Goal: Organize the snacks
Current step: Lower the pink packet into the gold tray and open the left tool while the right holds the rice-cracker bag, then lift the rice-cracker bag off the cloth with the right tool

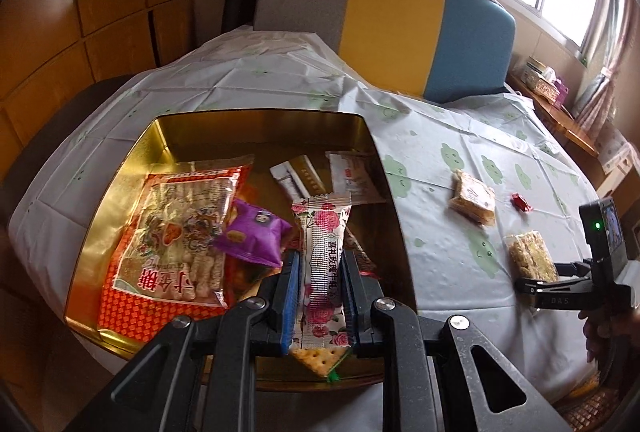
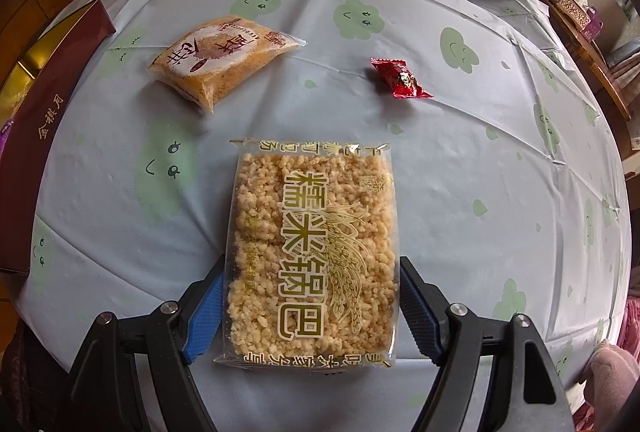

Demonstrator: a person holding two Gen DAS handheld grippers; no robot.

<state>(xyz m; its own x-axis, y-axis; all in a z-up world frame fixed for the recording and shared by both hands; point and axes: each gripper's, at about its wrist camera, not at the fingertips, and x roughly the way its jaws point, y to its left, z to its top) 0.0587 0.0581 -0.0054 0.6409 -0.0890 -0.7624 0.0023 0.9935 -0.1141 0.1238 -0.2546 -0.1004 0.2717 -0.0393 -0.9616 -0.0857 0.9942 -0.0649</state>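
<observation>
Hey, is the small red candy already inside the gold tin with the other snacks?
No, the red candy lies on the tablecloth beyond the rice cracker pack, outside the gold tin.

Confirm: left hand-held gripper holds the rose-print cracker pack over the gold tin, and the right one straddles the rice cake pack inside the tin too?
Not quite. The rice cake pack lies on the tablecloth, outside the tin; the right wrist view shows it flat between the right hand-held gripper's open jaws. The rest holds: the left hand-held gripper grips the rose-print cracker pack over the tin.
</observation>
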